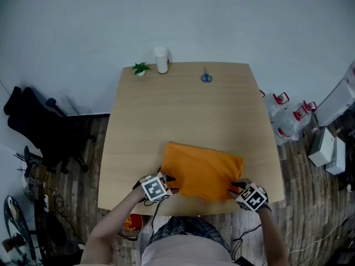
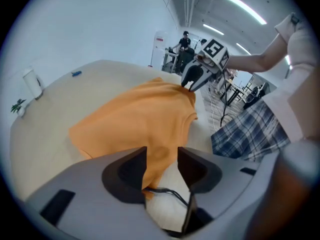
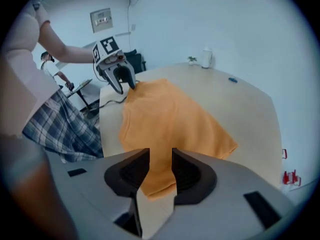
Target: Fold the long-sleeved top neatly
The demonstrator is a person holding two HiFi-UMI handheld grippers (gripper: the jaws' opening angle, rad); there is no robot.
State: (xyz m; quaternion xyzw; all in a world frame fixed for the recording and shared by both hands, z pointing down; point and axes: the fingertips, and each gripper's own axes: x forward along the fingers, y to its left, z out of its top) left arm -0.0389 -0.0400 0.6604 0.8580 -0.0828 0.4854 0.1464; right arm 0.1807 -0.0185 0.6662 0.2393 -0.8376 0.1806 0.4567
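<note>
The orange long-sleeved top (image 1: 204, 169) lies folded into a rough rectangle on the wooden table (image 1: 183, 110), close to the front edge. My left gripper (image 1: 168, 180) sits at its near left corner and my right gripper (image 1: 238, 187) at its near right corner. In the left gripper view the orange top (image 2: 135, 119) runs in between the jaws of the left gripper (image 2: 162, 155), spanning the tips. In the right gripper view the orange top (image 3: 167, 119) fills the narrow gap of the right gripper (image 3: 160, 156). Each gripper also shows in the other's view, at the far corner: right gripper (image 2: 192, 83), left gripper (image 3: 123, 83).
At the table's far edge stand a small green plant (image 1: 140, 68) and a white cup (image 1: 161, 60), with blue scissors (image 1: 206, 77) to their right. A black office chair (image 1: 47, 127) stands on the left. Water bottles (image 1: 288, 115) sit on the floor at the right.
</note>
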